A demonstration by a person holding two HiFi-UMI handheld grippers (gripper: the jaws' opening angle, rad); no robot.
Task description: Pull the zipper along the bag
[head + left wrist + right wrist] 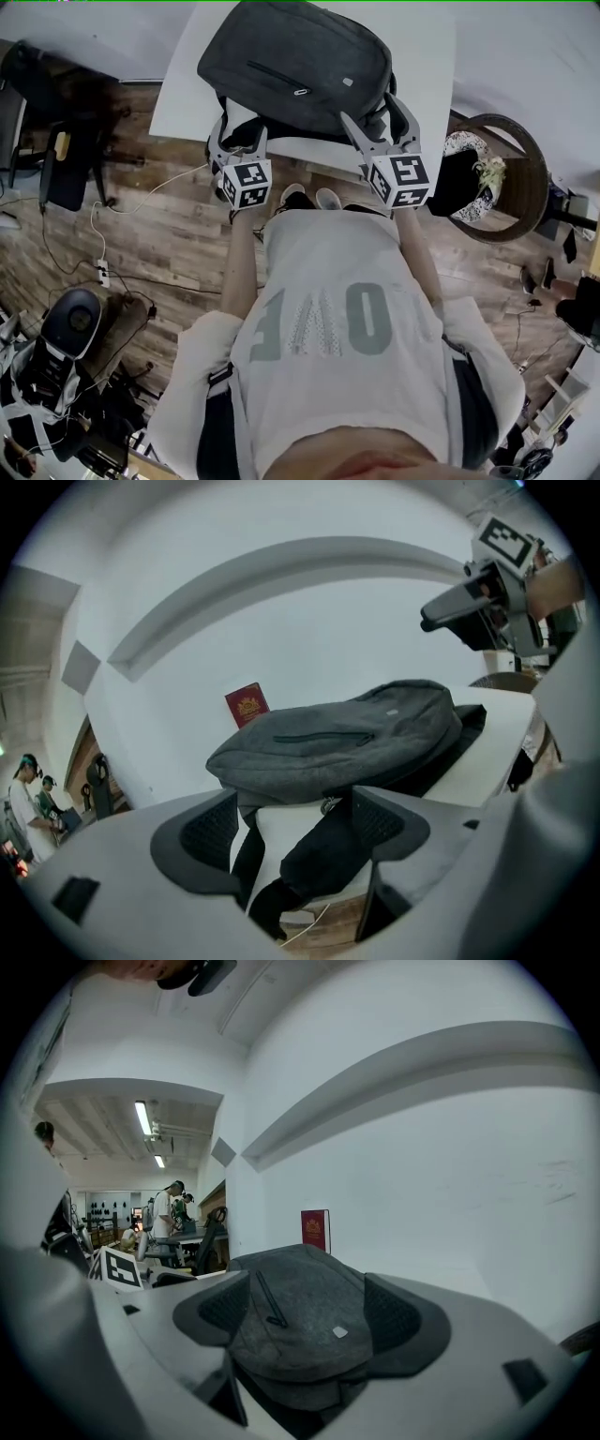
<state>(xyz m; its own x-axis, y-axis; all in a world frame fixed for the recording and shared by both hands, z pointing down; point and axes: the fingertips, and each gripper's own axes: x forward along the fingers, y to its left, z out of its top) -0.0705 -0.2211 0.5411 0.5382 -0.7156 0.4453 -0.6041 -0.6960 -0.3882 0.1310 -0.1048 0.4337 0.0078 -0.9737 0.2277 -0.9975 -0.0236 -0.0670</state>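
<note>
Head view: a grey backpack (300,56) lies flat on a white table (183,98), its black shoulder straps (246,131) spilling over the near edge towards the person. The front pocket zipper (277,77) runs across the upper face and looks closed, its pull (301,92) at the right end. The left gripper (242,131) hangs at the near-left edge of the bag by the straps, and the right gripper (367,111) reaches the near-right corner. Left gripper view: the jaws stand spread with nothing pinched. Past the gap lie the bag's near edge and a dark strap over the table lip, and a small metal zipper pull (328,805) hangs at the bag's lower seam, just beside the right pad but not gripped. A red booklet (247,705) leans against the wall behind the bag. Right gripper view: these jaws are also spread and closed on nothing. The backpack's end fills the space between and beyond the pads, though I cannot tell whether they touch the fabric. As I judge it, the task has not begun: no pull is held and no zipper shows any opening, so taking hold of a pull, steadying the bag and the whole run along the zipper remain.
</note>
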